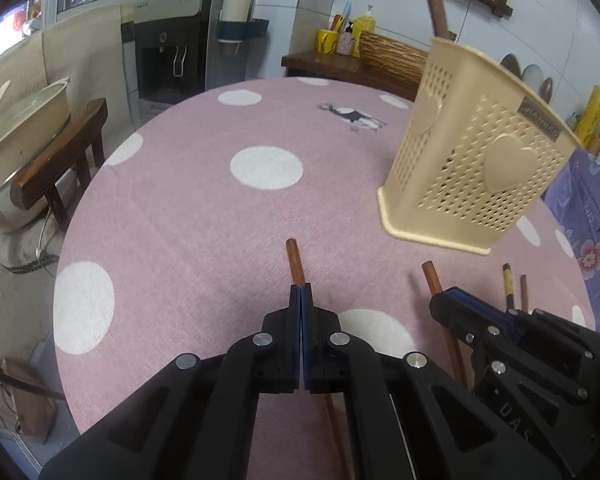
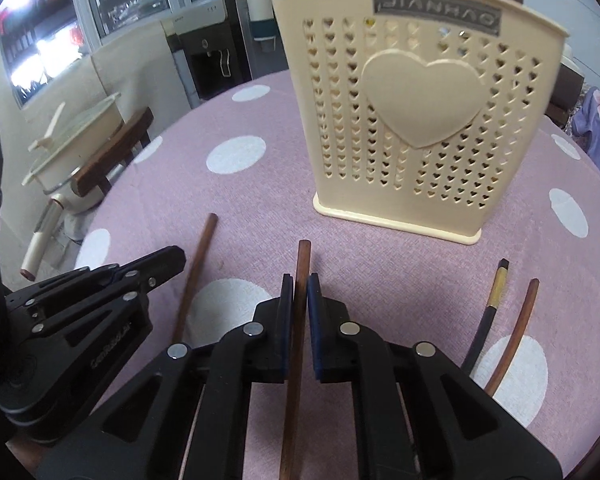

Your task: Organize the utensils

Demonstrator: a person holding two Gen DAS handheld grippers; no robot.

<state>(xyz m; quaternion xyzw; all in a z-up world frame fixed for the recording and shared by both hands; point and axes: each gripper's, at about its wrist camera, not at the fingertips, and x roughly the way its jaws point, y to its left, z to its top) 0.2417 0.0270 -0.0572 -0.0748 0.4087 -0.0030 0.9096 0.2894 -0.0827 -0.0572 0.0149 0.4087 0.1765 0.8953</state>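
Both your claws are clenched, each on its own brown wooden chopstick: the left gripper (image 1: 300,289) on one (image 1: 295,261), the right gripper (image 2: 299,280) on another (image 2: 302,268). Each stick's long axis runs toward twelve o'clock, tip low over the pink dotted tablecloth (image 2: 260,192), short of the cream perforated plastic holder (image 2: 416,120). Gripped so near the far end, either stick could pivot and miss the rim.

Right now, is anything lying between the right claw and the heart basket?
No. In the right wrist view, only bare pink tablecloth lies between the right claw, shut on a brown chopstick, and the basket.
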